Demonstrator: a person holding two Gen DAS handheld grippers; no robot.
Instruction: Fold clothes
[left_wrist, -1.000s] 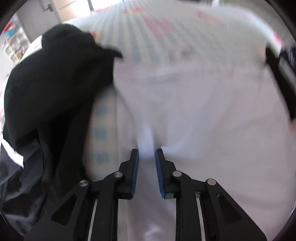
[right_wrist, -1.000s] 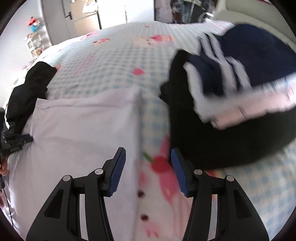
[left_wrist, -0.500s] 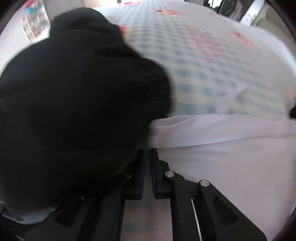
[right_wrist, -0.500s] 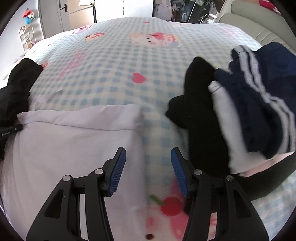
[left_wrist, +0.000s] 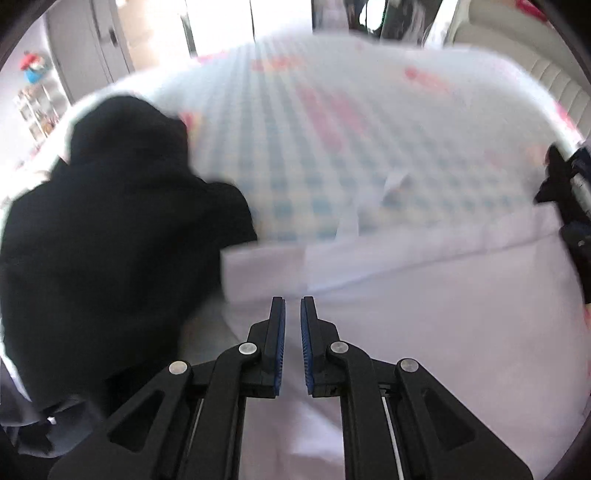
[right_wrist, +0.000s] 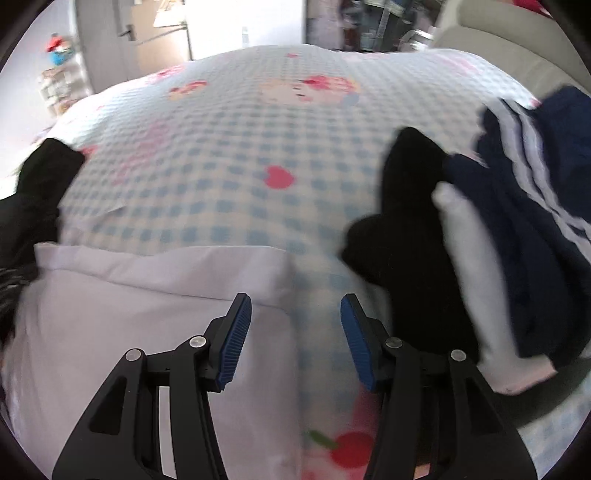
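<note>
The white garment (left_wrist: 443, 332) lies spread on the bed, filling the lower right of my left view and the lower left of my right view (right_wrist: 129, 314), with a folded band along its far edge.

My left tongs (left_wrist: 292, 306) hang over its near left part. They have just been closing and now stand narrow, with a slim gap and no cloth that I can see pinched in it. My right tongs (right_wrist: 295, 306) stand wide and hold nothing. The left pad is over the garment's right edge and the right pad over bare bedcover.

Only the left view shows the big black garment (left_wrist: 110, 240) in full, heaped at the left and touching the white one's corner. In the right view just its end (right_wrist: 40, 177) shows at the left edge. Only the right view shows the pile at the right: a black piece (right_wrist: 410, 229), a white piece (right_wrist: 480, 295) and a navy garment with white stripes (right_wrist: 535, 206).

The bedcover (right_wrist: 221, 166) is blue-and-white check with pink cartoon prints, and a red cherry (right_wrist: 351, 450) sits at the bottom. Beyond the bed are a door (right_wrist: 110, 44) at upper left, shelves (right_wrist: 59, 88) beside it and a beige padded panel (right_wrist: 498, 48) at upper right.
</note>
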